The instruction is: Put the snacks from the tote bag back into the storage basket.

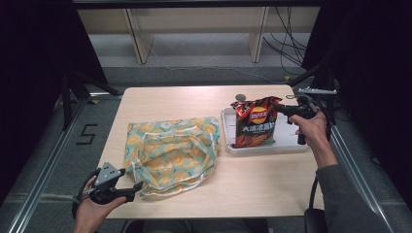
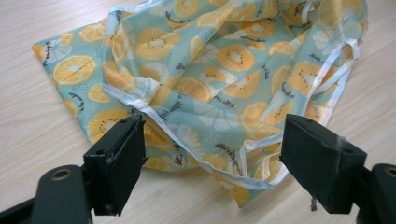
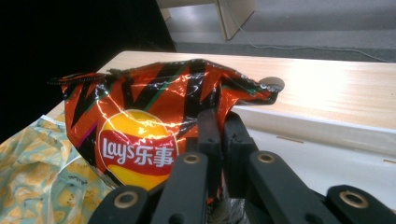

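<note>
An orange and black Lay's chip bag stands tilted over the white tray at the right. My right gripper is shut on its right upper edge. In the right gripper view the two jaws press together on the foil of the chip bag. A teal cloth bag printed with orange slices lies crumpled on the table's left half. My left gripper is open at its near left corner. In the left gripper view the jaws stand wide apart over the white-trimmed hem of the cloth bag, not pressing it.
A small round grey disc lies on the wooden table just behind the tray, also visible as the disc past the chip bag. The tray floor is bare white. Dark frame legs and cables stand beyond the table's far edge.
</note>
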`<state>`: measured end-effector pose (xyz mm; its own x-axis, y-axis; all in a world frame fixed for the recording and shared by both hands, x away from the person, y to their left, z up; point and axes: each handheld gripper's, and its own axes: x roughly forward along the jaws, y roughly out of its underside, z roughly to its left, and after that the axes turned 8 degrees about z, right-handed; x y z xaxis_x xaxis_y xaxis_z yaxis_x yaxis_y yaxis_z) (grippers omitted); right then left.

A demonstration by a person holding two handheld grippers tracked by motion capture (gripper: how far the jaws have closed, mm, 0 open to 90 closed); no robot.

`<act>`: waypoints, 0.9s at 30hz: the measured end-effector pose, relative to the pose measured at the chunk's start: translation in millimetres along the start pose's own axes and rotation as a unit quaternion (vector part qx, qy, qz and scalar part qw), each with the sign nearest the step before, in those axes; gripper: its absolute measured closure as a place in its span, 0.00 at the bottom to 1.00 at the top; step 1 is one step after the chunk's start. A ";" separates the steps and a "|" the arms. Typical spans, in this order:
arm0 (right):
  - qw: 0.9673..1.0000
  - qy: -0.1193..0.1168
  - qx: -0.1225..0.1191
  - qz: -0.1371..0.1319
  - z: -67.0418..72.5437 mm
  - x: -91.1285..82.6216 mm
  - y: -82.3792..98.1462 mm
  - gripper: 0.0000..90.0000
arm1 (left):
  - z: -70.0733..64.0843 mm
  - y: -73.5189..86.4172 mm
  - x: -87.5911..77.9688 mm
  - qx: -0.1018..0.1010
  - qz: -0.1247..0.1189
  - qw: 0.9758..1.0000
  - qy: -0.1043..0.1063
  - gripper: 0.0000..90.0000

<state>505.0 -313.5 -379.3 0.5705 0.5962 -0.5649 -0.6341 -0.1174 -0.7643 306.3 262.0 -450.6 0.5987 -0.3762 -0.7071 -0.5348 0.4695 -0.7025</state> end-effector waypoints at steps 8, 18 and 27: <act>1.000 0.022 -0.013 -0.007 1.7 5.1 -0.9 0.98 | -0.5 0.1 0.5 -0.005 0.000 1.000 0.001 0.24; 1.000 0.026 -0.009 -0.006 -3.9 14.2 -6.4 0.98 | -0.7 -0.2 0.8 0.000 0.005 1.000 -0.002 0.24; 0.999 0.042 -0.012 0.003 -0.6 24.7 -12.8 0.97 | -0.7 0.0 1.8 -0.005 0.001 1.000 0.000 0.24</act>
<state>527.5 -297.8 -383.6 0.6092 0.5267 -0.5928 -0.6260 -0.1395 -0.7672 307.0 260.8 -451.8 0.5978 -0.3750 -0.7085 -0.5419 0.4623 -0.7019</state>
